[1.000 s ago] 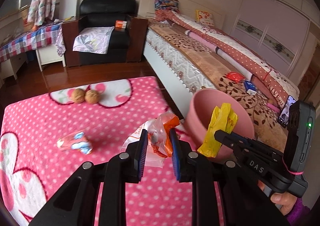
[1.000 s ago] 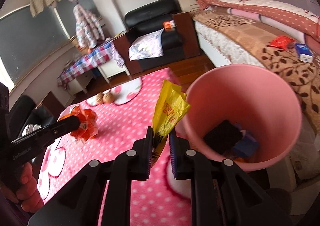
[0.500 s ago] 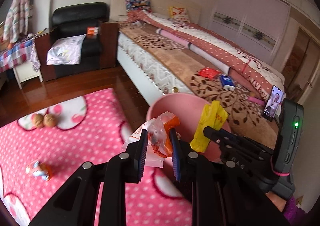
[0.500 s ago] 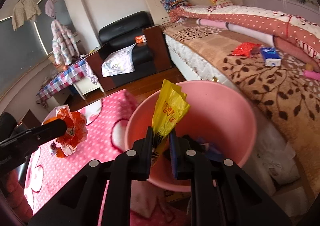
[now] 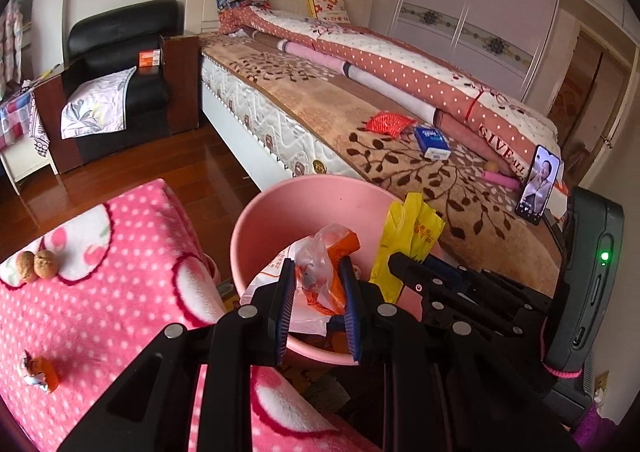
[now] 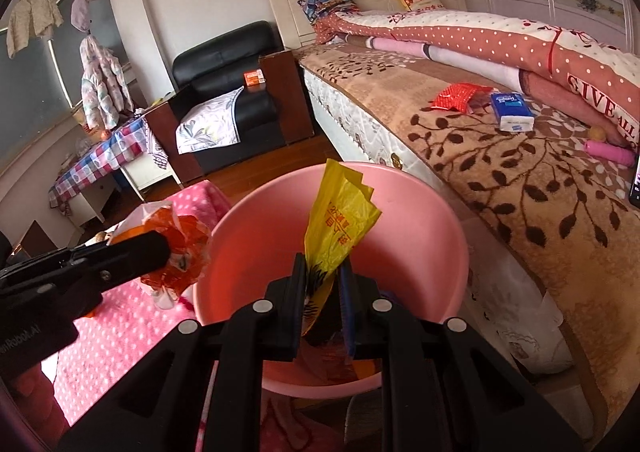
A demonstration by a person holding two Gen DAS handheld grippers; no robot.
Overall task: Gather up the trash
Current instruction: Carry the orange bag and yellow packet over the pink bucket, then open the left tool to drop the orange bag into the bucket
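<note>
A pink bucket [image 5: 272, 212] [image 6: 424, 212] stands on the floor between the pink dotted table and the bed, with dark trash at its bottom. My left gripper [image 5: 318, 272] is shut on a crumpled orange and clear plastic wrapper [image 5: 320, 272] [image 6: 180, 252], held over the bucket's near-left rim. My right gripper [image 6: 322, 272] is shut on a yellow plastic bag [image 6: 340, 224] [image 5: 408, 240], held upright above the bucket's mouth. In the left wrist view the right gripper [image 5: 394, 260] comes in from the right.
Two walnuts [image 5: 36, 266] and a small wrapper [image 5: 38, 372] lie on the pink dotted tablecloth [image 5: 100, 312]. The bed [image 5: 360, 124] behind the bucket carries a red packet [image 5: 388, 122], a blue tissue pack [image 5: 432, 142] and a phone [image 5: 538, 186]. A black armchair [image 5: 120, 64] stands at the back.
Both grippers have swung right from over the table to above the pink bucket, carrying the orange wrapper and the yellow bag. The bucket's mouth now fills the middle of both views.
</note>
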